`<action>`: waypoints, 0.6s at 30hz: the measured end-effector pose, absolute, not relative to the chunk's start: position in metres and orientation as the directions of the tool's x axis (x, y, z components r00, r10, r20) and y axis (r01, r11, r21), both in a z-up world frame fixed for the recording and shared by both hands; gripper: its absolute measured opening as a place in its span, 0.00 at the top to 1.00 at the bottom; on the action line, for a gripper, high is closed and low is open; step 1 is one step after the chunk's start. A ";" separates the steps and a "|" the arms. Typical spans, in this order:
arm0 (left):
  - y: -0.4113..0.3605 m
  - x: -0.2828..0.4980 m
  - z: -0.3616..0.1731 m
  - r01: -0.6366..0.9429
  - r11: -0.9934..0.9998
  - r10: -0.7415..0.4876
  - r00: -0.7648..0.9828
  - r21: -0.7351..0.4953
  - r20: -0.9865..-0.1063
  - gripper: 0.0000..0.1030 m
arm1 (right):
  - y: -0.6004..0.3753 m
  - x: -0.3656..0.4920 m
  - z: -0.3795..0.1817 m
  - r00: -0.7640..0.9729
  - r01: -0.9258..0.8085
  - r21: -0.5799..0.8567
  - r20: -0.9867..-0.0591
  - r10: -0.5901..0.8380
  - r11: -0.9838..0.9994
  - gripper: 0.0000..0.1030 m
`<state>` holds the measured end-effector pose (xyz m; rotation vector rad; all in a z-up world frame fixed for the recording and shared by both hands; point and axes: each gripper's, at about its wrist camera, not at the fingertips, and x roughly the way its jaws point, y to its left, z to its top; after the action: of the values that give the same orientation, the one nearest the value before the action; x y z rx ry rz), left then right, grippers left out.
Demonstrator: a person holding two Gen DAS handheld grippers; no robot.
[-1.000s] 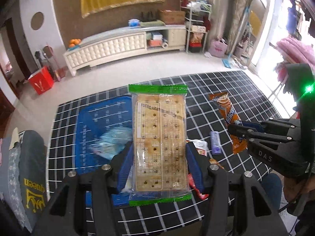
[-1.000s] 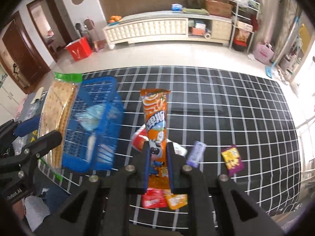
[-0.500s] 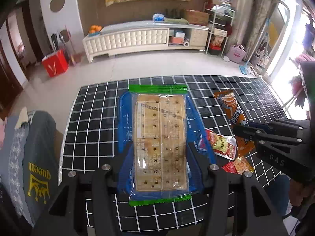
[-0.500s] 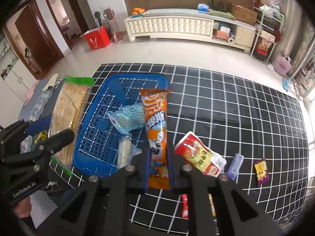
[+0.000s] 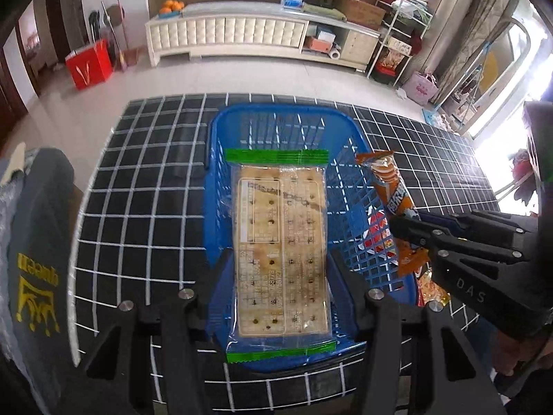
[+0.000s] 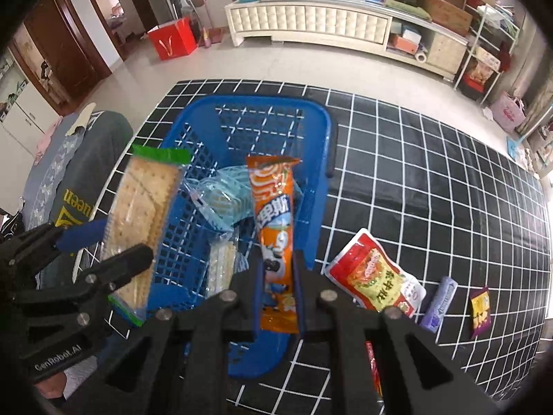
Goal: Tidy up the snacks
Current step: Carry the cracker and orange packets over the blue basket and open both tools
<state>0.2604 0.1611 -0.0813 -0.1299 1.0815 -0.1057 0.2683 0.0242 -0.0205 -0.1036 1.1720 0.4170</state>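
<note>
Two packets are in our grip above the blue basket (image 6: 325,128), so the step in hand, as we judge it, is to lower and let go of each inside its walls. On the left, our left gripper (image 5: 280,276) pinches the cracker packet (image 5: 280,252) by its long edges, lying lengthwise over the basket's middle; we want it low and level before spreading the fingers, or it may catch on the rim. Below it the basket holds a pale blue bag (image 6: 224,190) and a clear packet (image 6: 221,263), which the crackers should land flat upon. To the right, our right gripper (image 6: 278,273) squeezes the lower part of the orange wafer packet (image 6: 276,221), its top leaning over the basket's right side; the two grippers sit near each other, so we release one at a time. Further right on the checked cloth (image 6: 432,190) lie a red snack pouch (image 6: 376,276), a purple bar (image 6: 439,304) and a small purple-and-yellow packet (image 6: 480,311), all waiting outside the basket.
</note>
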 end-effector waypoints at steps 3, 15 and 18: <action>0.157 0.262 -0.087 0.021 0.989 -0.137 0.454 -0.143 -0.880 0.51 | 0.027 0.271 -0.025 0.316 -0.372 0.135 -0.912 0.262 0.918 0.81; 0.151 0.254 -0.075 0.038 0.994 -0.110 0.464 -0.104 -0.879 0.35 | 0.030 0.278 -0.023 0.323 -0.344 0.113 -0.918 0.230 0.932 0.47; 0.149 0.249 -0.067 0.038 0.995 -0.099 0.474 -0.092 -0.875 0.35 | 0.026 0.267 -0.014 0.372 -0.361 0.085 -0.900 0.227 0.929 0.32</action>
<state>0.2490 0.1486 -0.0670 -0.0628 1.0736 -0.0838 0.2672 0.0257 -0.0135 -0.1345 1.1295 0.3784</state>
